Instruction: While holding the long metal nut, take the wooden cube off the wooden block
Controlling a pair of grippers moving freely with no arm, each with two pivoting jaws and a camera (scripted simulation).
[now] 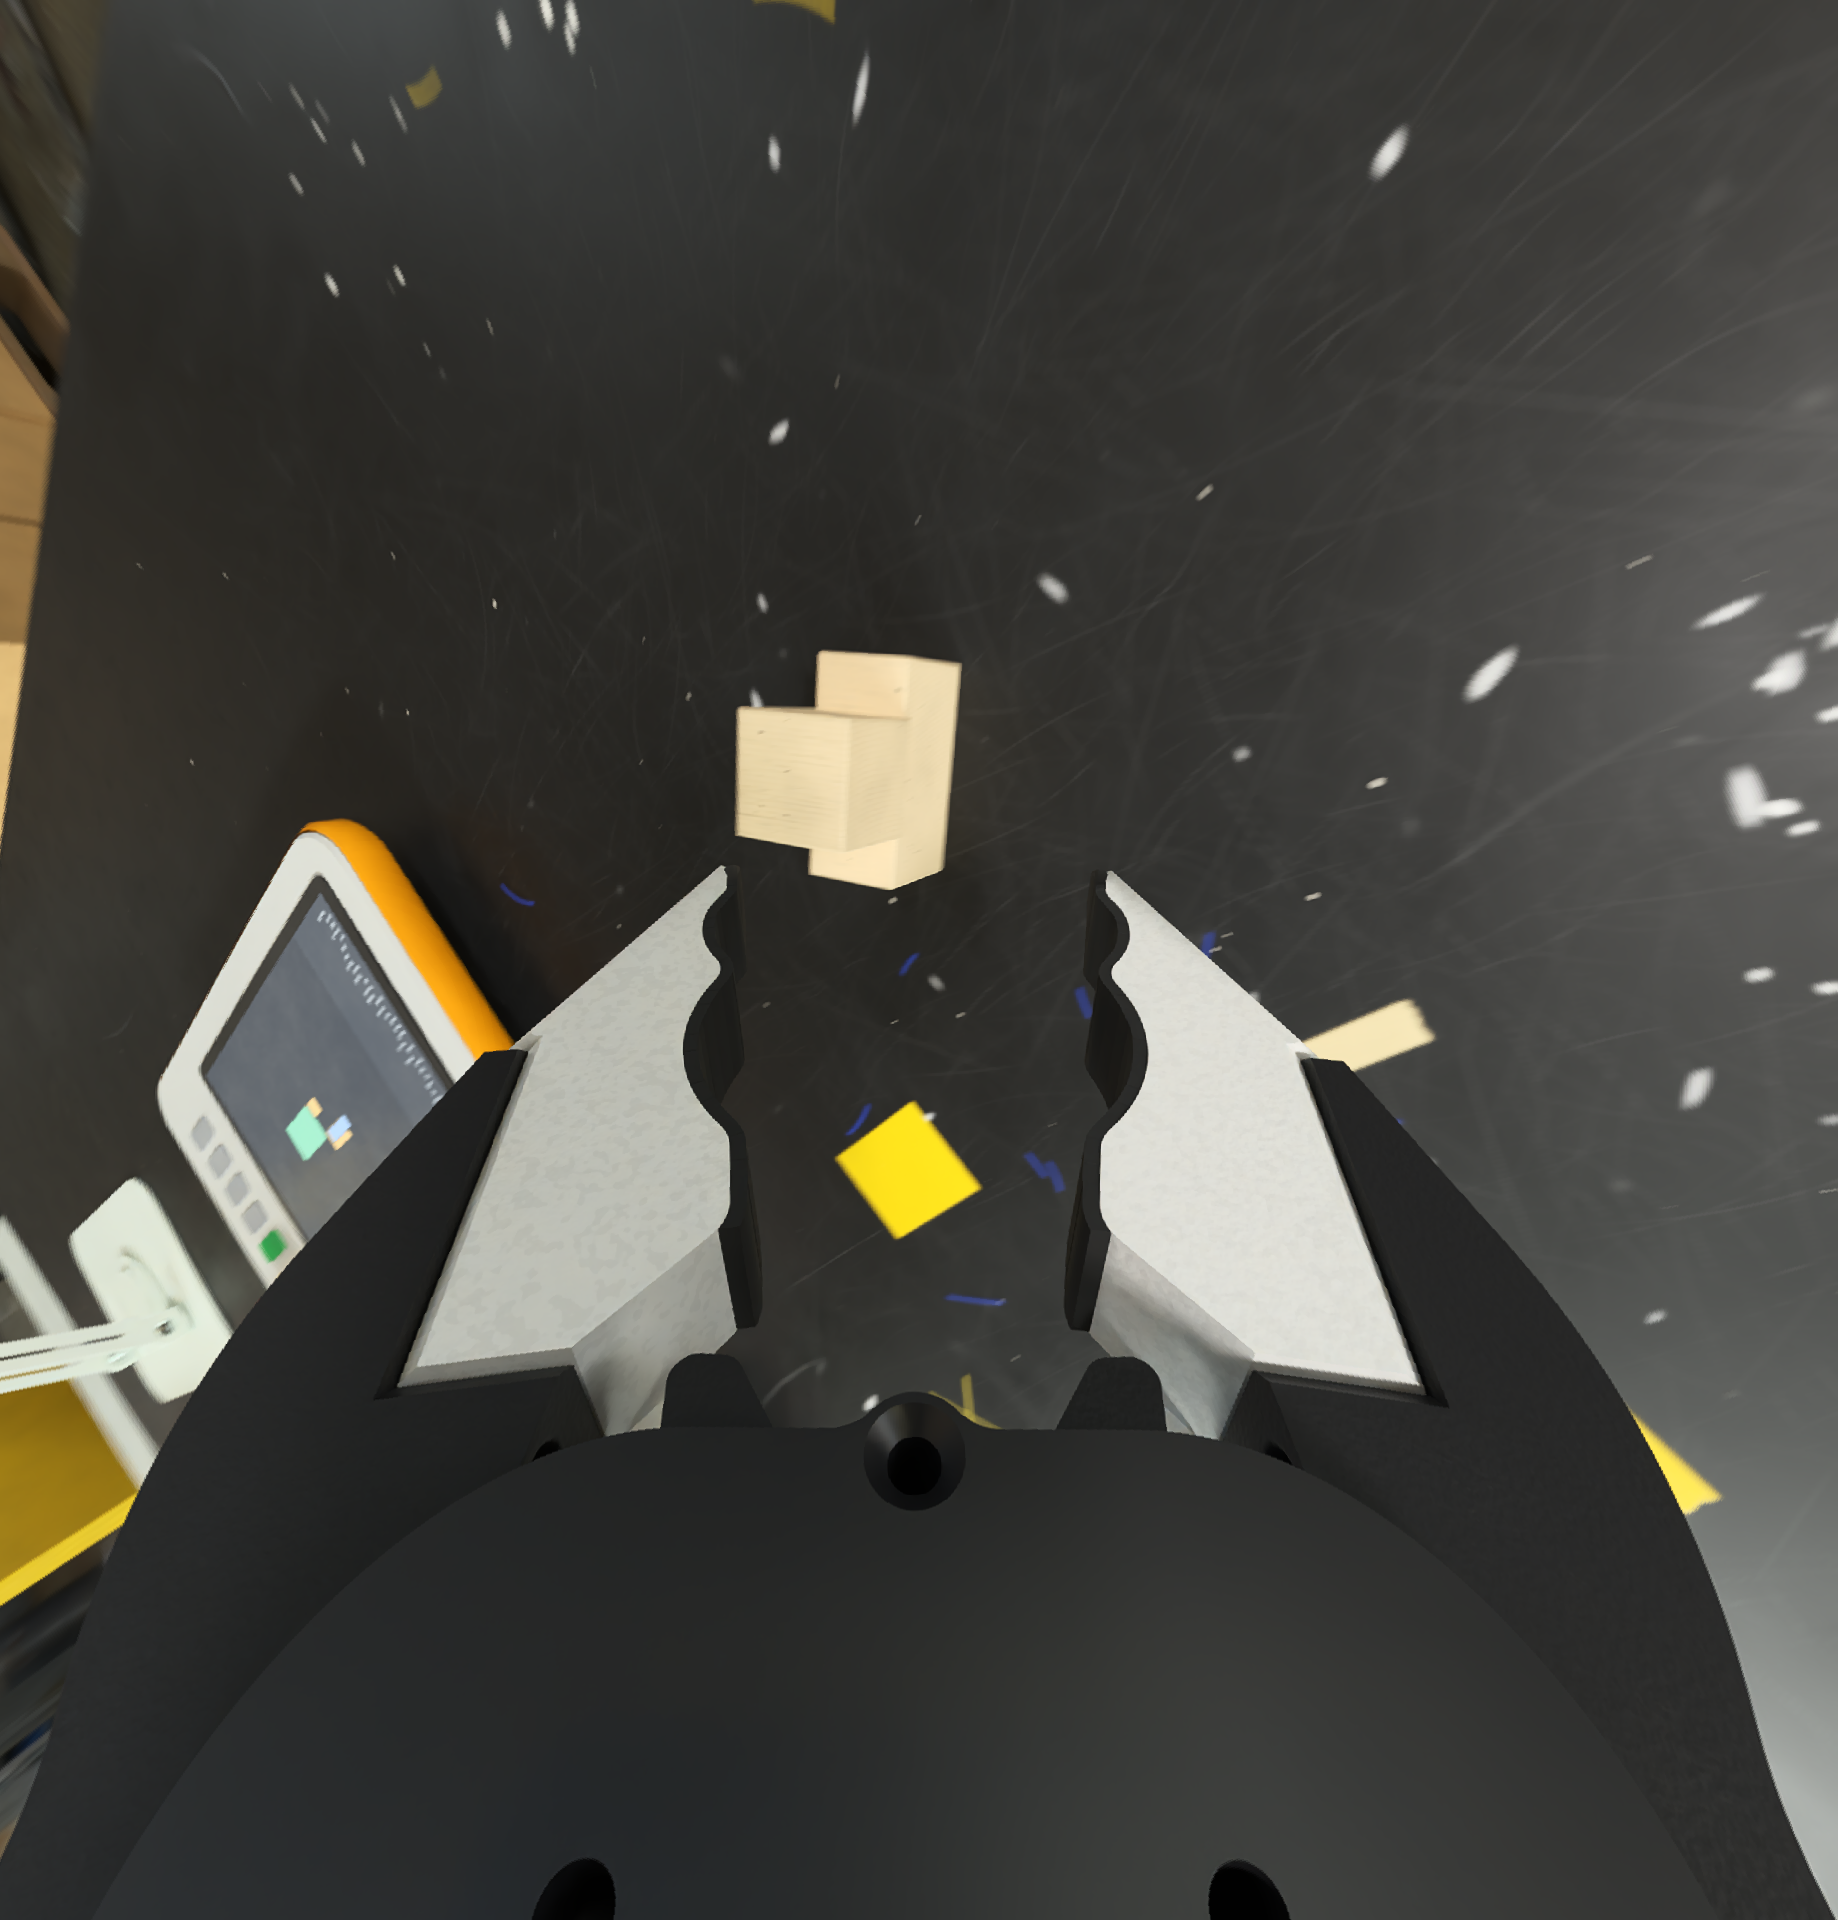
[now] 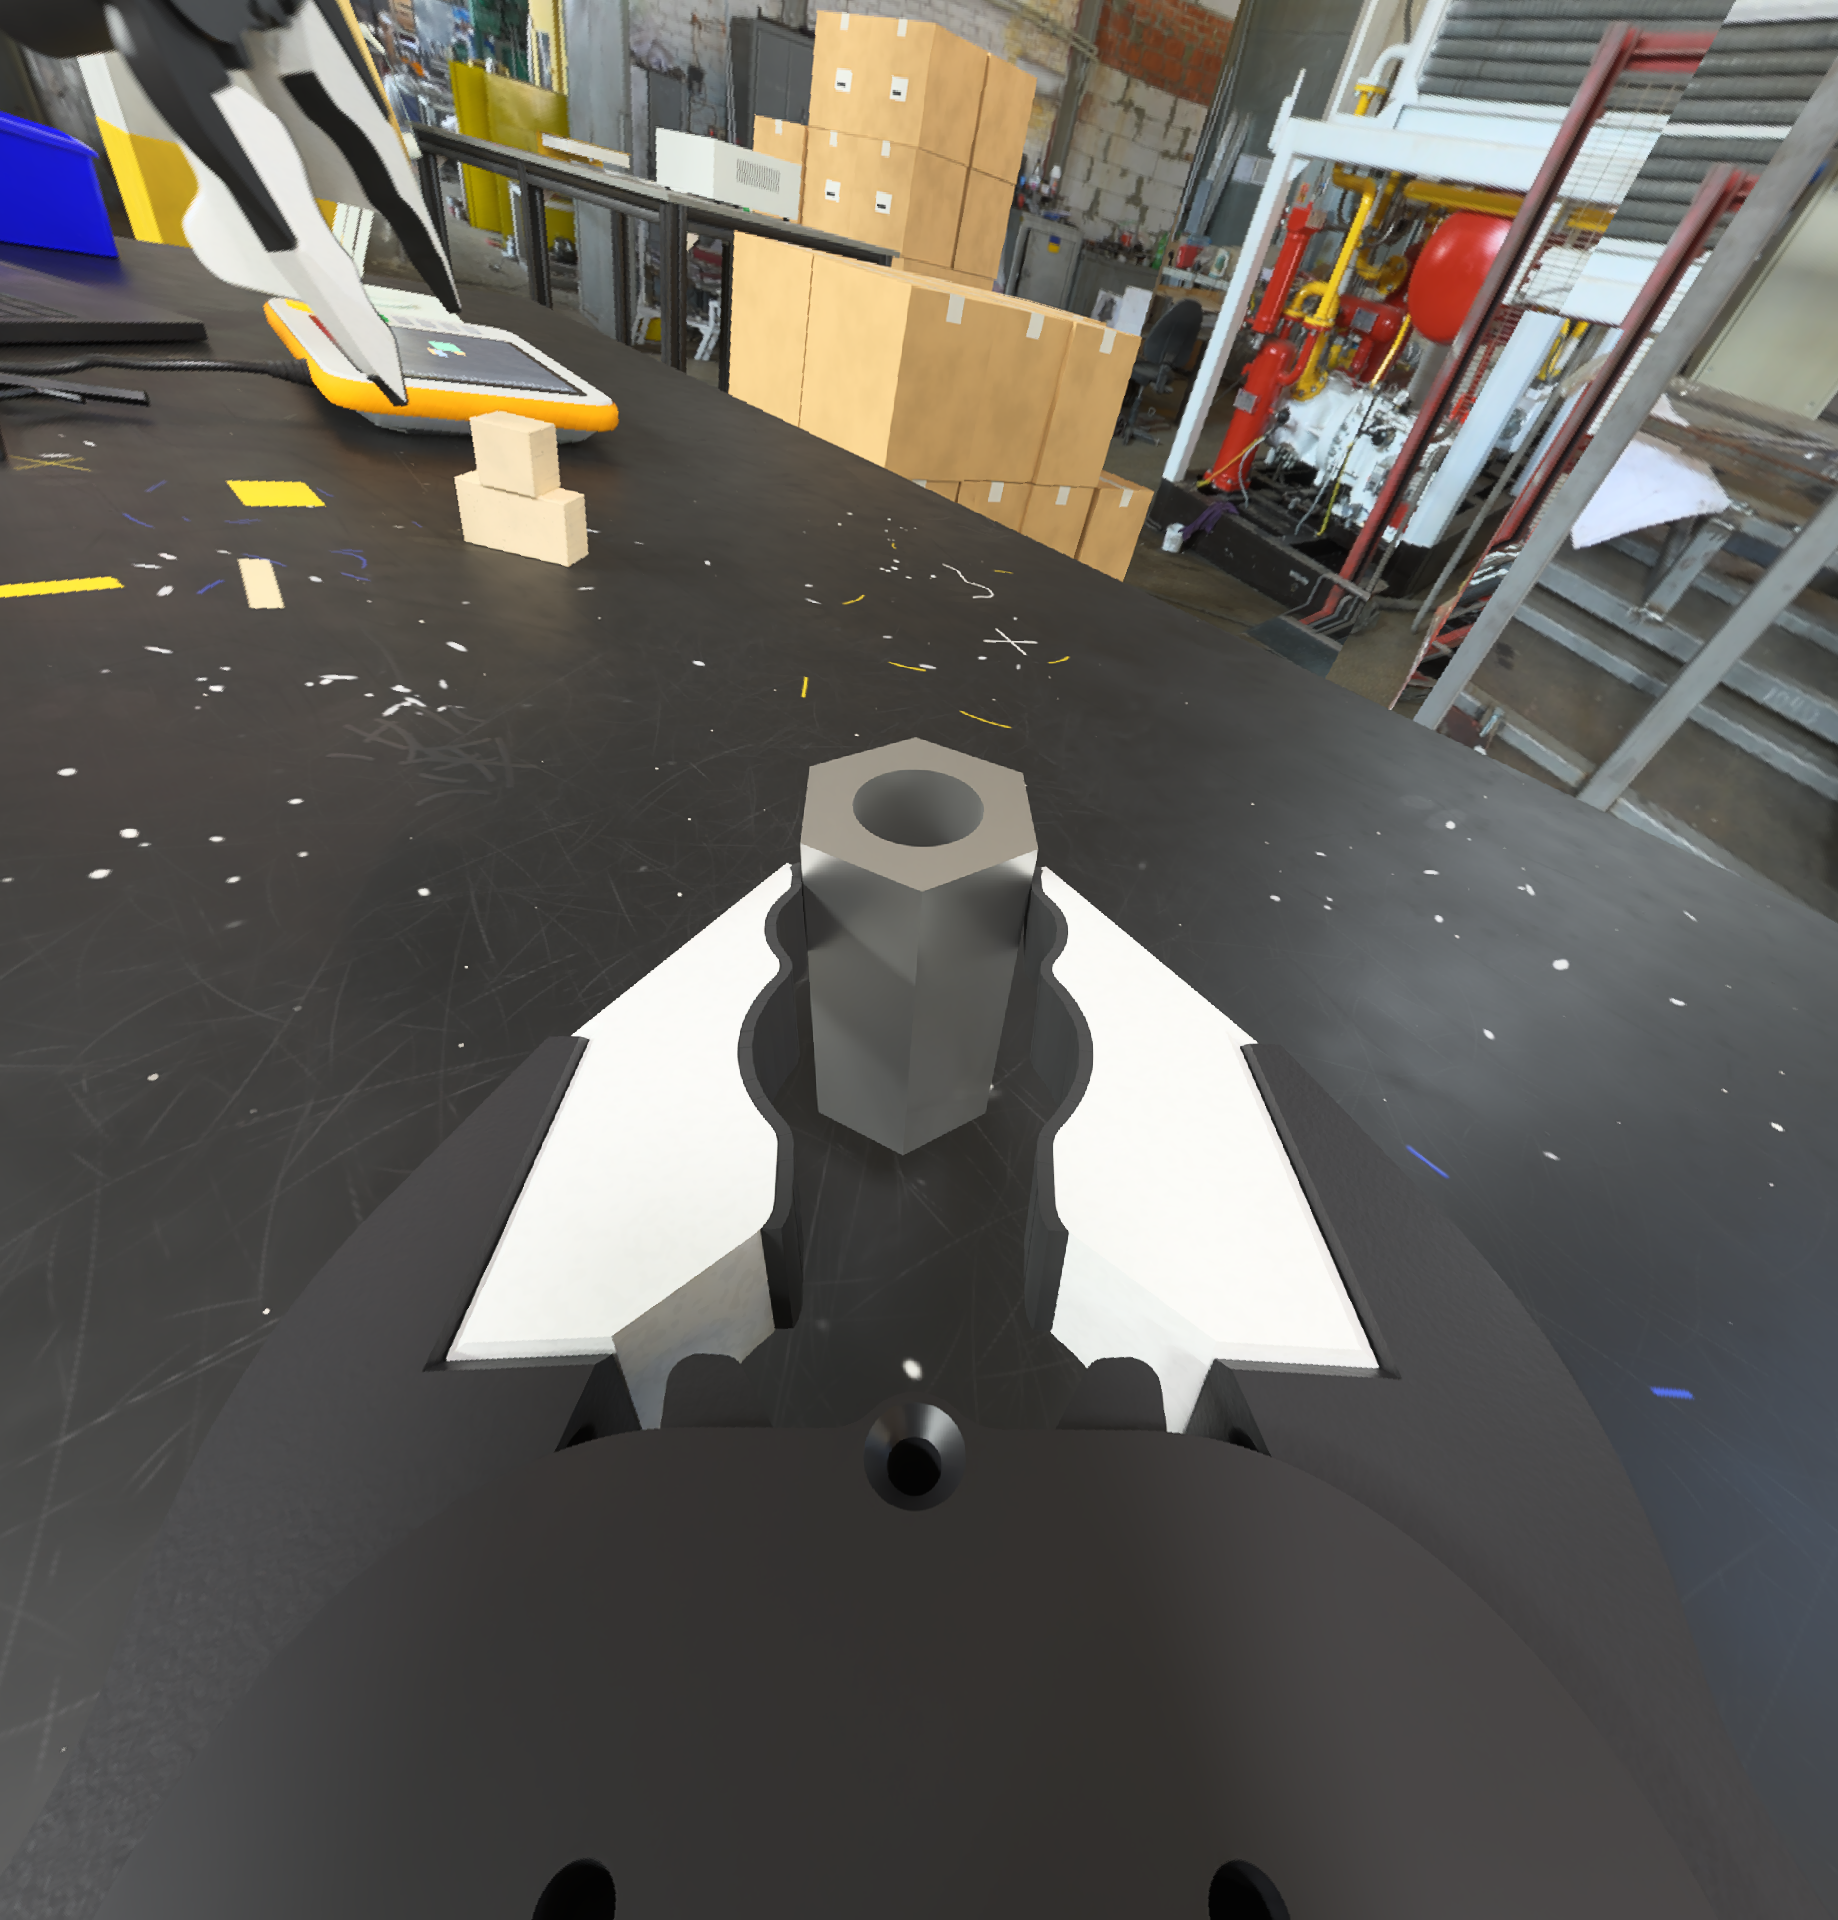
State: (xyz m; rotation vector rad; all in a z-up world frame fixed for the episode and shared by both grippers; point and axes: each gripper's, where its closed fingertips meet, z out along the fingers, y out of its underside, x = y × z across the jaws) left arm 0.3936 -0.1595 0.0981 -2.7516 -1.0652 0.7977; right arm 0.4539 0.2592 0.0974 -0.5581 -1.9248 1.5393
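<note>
- A scratched black table [image 2: 1310, 935] carried every object.
- The right gripper [image 2: 915, 883] was clamped on the upright long metal nut [image 2: 910, 966].
- The left gripper [image 1: 915, 894] hung above the table, jaws apart and empty.
- The wooden block [image 2: 525, 525] lay beside an orange-edged tablet [image 2: 499, 374].
- The wooden cube [image 2: 515, 452] sat atop that block.

No readable text anywhere. Only tiny blurred marks along the screen edge of the orange-rimmed tablet [image 1: 323, 1049], and small illegible labels on stacked cardboard boxes [image 2: 899, 135].
</note>
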